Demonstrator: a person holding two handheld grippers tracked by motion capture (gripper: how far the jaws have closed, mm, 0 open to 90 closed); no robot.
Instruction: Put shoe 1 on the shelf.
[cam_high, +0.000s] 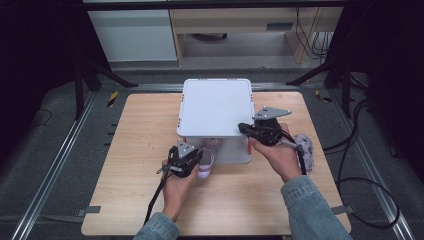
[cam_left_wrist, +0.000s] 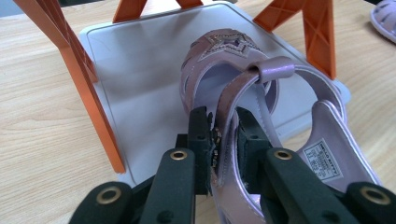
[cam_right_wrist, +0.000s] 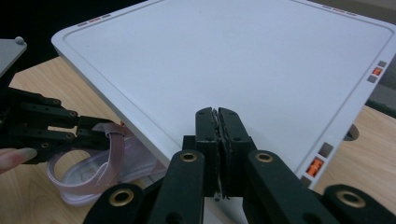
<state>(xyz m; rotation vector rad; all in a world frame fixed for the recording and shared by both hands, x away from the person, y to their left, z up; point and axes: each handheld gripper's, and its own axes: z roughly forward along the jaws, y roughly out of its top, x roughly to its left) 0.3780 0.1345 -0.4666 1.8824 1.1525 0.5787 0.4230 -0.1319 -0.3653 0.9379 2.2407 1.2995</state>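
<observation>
Lilac strappy sandal (cam_left_wrist: 243, 88) with star motif

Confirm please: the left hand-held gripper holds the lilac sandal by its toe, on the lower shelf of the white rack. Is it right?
Not quite. The left hand-held gripper clamps the lilac sandal by its strap, not its toe, as the left gripper view shows. The sandal is indeed at the lower shelf of the white rack.

Left claw (cam_high: 196, 161) grips lilac sandal (cam_high: 206, 159) at white rack (cam_high: 216, 107) front; right claw (cam_high: 243, 127) over rack corner.
</observation>
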